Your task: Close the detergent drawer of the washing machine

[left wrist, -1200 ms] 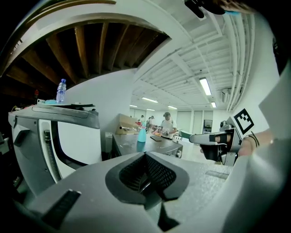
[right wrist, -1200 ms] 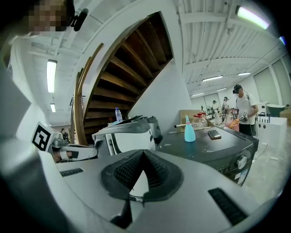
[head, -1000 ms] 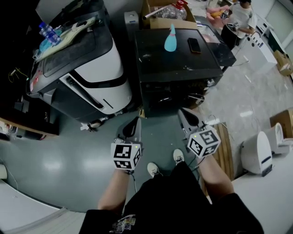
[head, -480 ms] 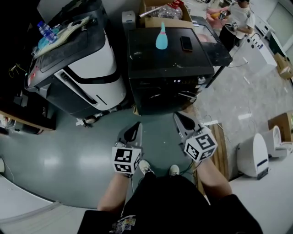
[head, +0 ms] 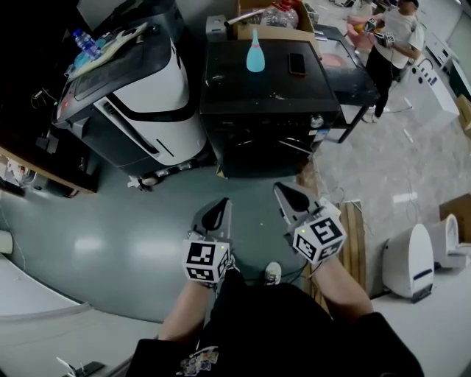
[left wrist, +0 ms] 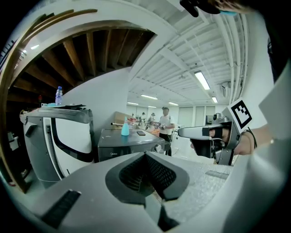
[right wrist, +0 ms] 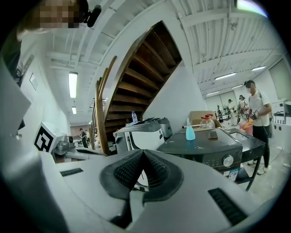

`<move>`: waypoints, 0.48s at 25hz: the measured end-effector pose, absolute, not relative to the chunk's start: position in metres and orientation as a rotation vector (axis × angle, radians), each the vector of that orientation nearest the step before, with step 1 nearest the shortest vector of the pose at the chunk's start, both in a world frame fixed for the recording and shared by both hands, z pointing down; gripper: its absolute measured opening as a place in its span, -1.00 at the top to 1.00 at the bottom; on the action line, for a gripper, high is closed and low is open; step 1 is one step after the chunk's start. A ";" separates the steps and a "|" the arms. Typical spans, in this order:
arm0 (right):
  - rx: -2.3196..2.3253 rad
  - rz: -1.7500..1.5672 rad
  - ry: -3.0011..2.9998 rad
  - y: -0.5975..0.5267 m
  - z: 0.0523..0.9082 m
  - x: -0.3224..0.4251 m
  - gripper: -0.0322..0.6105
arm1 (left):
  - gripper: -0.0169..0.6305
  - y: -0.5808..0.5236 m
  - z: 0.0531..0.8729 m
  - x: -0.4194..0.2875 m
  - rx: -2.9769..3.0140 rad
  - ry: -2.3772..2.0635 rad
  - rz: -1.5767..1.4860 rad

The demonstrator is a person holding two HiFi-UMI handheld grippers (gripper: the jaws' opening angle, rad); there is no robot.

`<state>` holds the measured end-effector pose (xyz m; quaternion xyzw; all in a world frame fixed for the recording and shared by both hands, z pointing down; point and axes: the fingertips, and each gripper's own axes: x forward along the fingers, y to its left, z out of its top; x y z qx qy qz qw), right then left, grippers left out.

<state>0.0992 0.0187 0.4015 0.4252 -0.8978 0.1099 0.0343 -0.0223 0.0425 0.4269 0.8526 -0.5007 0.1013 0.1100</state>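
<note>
The black washing machine [head: 268,96] stands ahead of me on the grey floor, also seen in the left gripper view [left wrist: 129,145] and the right gripper view [right wrist: 204,148]. Its front control panel has a round knob [right wrist: 227,160]; the detergent drawer is too small to make out. My left gripper [head: 218,208] and right gripper [head: 284,194] hover side by side over the floor, a step short of the machine's front. Both are shut and hold nothing, as the left gripper's jaws [left wrist: 146,157] and the right gripper's jaws [right wrist: 143,154] show up close.
A blue bottle [head: 255,55] and a phone [head: 297,65] lie on the machine's top. A white-and-black appliance [head: 140,96] stands to its left, a cardboard box [head: 268,18] behind. A person [head: 394,37] stands at the back right. A wooden pallet [head: 355,235] lies by my right gripper.
Both grippers have drawn back from the washing machine together with the person's feet, and the strip of floor before the machine has widened. The jaws stayed shut.
</note>
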 end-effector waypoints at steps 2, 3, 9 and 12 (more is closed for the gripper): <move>1.281 0.340 -2.780 0.029 0.403 0.107 0.90 | 0.94 0.056 0.425 -0.013 2.502 -1.490 0.306; 1.269 0.339 -2.793 0.033 0.403 0.110 0.90 | 0.94 0.062 0.424 -0.010 2.497 -1.501 0.308; 1.196 0.332 -2.827 0.055 0.401 0.126 0.90 | 0.94 0.087 0.424 0.012 2.463 -1.552 0.294; 1.172 0.333 -2.830 0.063 0.401 0.132 0.90 | 0.94 0.096 0.426 0.023 2.455 -1.556 0.289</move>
